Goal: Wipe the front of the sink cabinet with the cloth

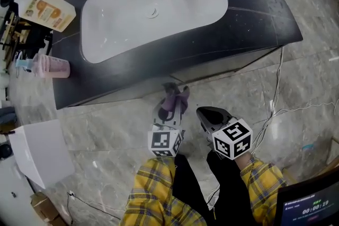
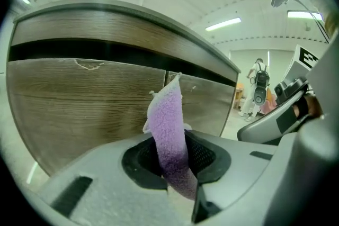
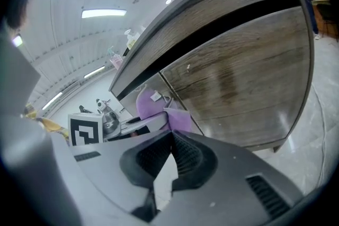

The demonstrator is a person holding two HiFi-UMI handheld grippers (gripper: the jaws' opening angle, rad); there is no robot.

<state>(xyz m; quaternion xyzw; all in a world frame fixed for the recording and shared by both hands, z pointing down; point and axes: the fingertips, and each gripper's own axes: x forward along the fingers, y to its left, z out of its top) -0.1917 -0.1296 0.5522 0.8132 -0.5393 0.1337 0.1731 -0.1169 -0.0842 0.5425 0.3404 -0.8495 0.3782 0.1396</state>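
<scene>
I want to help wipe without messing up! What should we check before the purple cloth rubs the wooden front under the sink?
1. Cloth held tight: ok. The left gripper has its jaws shut on the purple cloth.
2. Cloth sticks out to wipe with: ok. It stands up past the jaws.
3. Cloth touching the cabinet front: cannot tell. It is close in front of the wood.
4. Right gripper out of the way: ok. It is shut, empty, and beside the left one.
5. Floor safe for feet: not ok. A white cable lies by the cabinet's right end.
</scene>
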